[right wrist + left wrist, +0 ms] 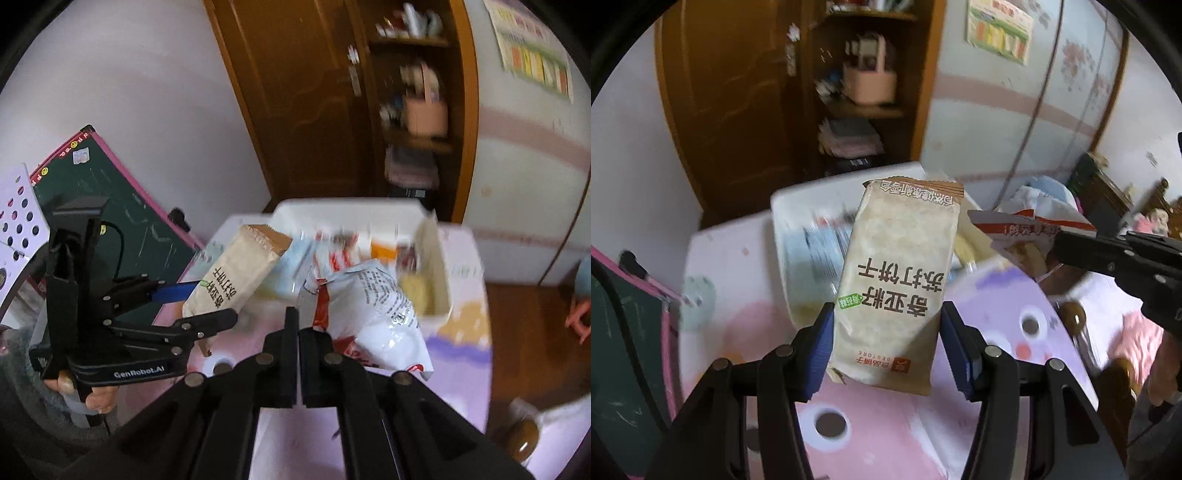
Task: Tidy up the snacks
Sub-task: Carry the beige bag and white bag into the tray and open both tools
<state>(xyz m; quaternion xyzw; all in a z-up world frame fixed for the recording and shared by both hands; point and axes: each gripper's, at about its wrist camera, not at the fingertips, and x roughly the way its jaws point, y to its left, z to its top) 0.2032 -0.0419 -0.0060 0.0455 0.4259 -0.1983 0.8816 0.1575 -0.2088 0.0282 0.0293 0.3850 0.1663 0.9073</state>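
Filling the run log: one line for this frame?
left gripper: shut on cracker packet | right gripper: shut on white snack bag | both above white bin

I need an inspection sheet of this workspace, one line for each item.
Surface: pastel cartoon table.
Job's things: beige cracker pack, white-red snack bag, both lifted; white bin with more snacks.
Clutter: brown round object, unclear.
Grippers: left gripper shut on cracker pack; right gripper shut on snack bag's edge.
Cables: black cable on left gripper.
Surroundings: chalkboard, wooden shelf, wall poster.
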